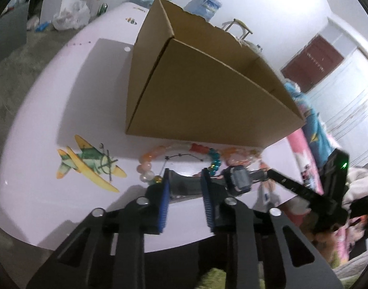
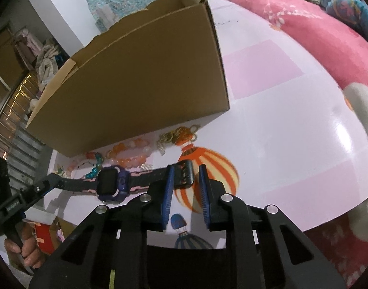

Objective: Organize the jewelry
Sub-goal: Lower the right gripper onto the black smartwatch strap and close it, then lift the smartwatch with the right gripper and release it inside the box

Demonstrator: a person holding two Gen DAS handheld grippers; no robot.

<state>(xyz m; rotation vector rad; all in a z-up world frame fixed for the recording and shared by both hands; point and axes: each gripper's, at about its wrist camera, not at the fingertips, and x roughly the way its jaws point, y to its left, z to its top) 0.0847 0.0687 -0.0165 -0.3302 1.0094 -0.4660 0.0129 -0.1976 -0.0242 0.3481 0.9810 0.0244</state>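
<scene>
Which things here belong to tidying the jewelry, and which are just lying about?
Part of the job: watch, bead bracelets, gold chains, cardboard box, left tool, right tool.

Lying about: pink blanket, plastic bag.

A home bedroom: pink floral bedding (image 2: 311,38), a plush toy (image 2: 362,106), a child's cartoon-printed table (image 2: 292,120)

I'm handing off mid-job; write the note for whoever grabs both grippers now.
Left gripper: fingers around one strap end of the purple-faced black watch, gap visible, grip unclear.
Right gripper: fingers straddle the other strap end, also not clearly clamped.
Watch hangs between both, above the pink table, in front of the open brown cardboard box.
Beaded bracelets and gold rubber bands lie on the table by the box.
Left: watch, bracelets, bands into the box.
</scene>
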